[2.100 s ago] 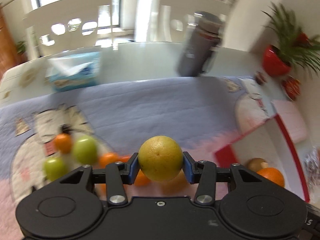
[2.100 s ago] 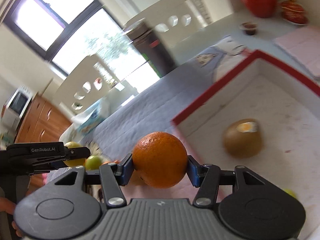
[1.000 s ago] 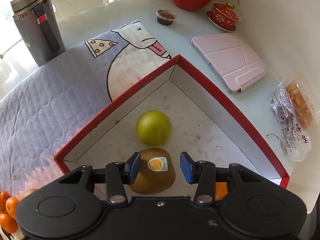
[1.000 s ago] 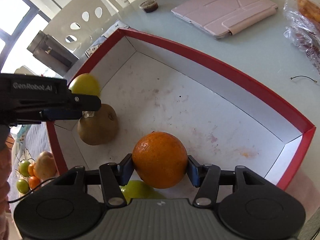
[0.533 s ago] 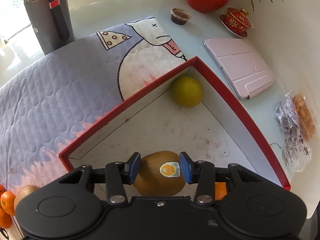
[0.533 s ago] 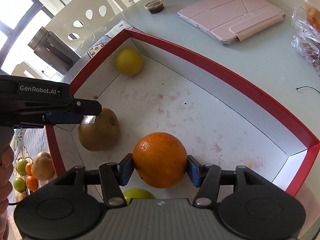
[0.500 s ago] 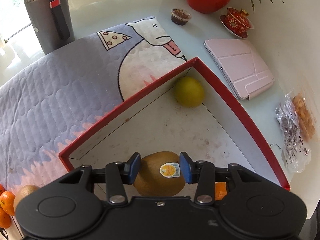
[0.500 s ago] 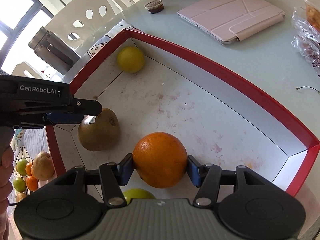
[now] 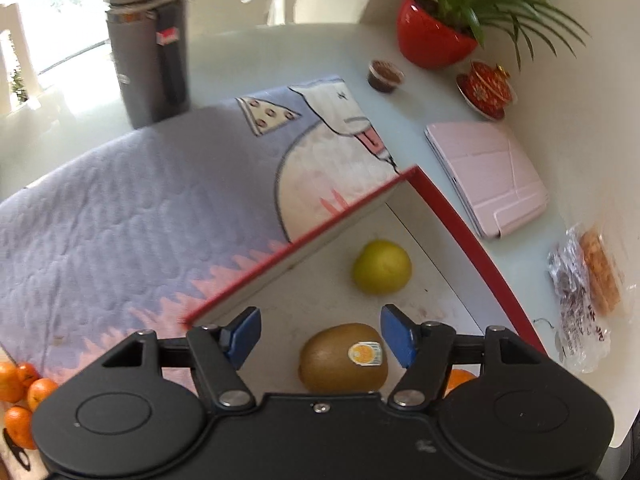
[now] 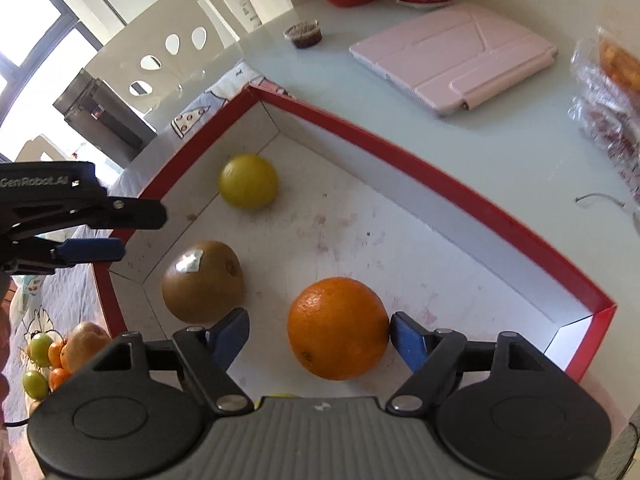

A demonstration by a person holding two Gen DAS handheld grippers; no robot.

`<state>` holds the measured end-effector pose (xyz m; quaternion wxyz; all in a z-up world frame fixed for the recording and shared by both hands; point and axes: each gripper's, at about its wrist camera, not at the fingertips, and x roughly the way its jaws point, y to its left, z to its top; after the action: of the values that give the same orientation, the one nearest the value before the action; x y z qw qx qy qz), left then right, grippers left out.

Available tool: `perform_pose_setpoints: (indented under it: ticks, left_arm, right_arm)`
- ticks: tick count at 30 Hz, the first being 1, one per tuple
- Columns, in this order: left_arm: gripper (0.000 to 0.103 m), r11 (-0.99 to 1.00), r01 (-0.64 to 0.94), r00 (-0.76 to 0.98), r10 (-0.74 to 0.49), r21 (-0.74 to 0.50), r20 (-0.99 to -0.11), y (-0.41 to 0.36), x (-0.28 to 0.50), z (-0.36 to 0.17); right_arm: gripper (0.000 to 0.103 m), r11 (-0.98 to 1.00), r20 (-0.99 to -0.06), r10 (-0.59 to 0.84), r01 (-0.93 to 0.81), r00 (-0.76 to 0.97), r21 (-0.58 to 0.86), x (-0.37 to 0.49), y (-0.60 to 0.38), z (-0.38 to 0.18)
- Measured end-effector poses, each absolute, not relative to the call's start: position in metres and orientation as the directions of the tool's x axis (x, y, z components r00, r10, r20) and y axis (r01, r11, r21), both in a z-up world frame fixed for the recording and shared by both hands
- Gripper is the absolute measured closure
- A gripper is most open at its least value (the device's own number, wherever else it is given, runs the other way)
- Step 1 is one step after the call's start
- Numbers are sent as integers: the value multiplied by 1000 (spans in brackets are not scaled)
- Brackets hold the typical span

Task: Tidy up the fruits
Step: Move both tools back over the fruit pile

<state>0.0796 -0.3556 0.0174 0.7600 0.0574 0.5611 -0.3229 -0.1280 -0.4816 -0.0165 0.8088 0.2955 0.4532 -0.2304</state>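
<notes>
The left gripper [image 9: 320, 334] has its fingers spread wide and holds nothing. It hangs over the near-left part of the red-rimmed box [image 9: 472, 224]. One kiwi [image 9: 344, 358] with a sticker lies on the box floor below the gap, clear of both pads.

The right gripper [image 10: 319, 336] is also spread apart. One orange [image 10: 338, 328] sits on the box floor between its fingers. The orange's side lies right against the right pad [image 10: 406, 342]; whether they press together cannot be told. The left pad stands well clear of it.

Box contents, counted in the right wrist view: one orange, one kiwi [image 10: 202, 282], one yellow-green citrus fruit [image 10: 248, 182] near the far corner, and a sliver of a fourth, yellow-green fruit [image 10: 276, 396] at the gripper body's edge. That makes four pieces.

Outside the box, on the quilted mat [image 9: 120, 216], a cluster of loose fruit lies at the left: at least two green pieces [image 10: 40, 348], several small oranges [image 9: 24, 392] and one larger tan fruit [image 10: 86, 344]. The exact count is unclear.

The worktop [image 10: 500, 148] also carries one pink tablet case [image 10: 452, 54], one grey flask [image 9: 146, 48], one small lidded cup [image 9: 386, 75], one red plant pot [image 9: 434, 38], one red lidded dish [image 9: 486, 86] and one snack bag [image 9: 584, 292].
</notes>
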Motion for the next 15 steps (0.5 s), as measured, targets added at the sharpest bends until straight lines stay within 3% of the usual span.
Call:
perform_pose_setpoints:
  ticks: [10,15]
  left_arm:
    - [24,854,464,261,-385,-235,-885,-280,94,41]
    - [24,901,363,303,-356,-238,-884,-220,103,44]
  right_arm:
    - [23,787,-839,-142,574,526,227,-97,-444,16]
    - [23,847,-833,-76,475,548,236,-68,-406,25]
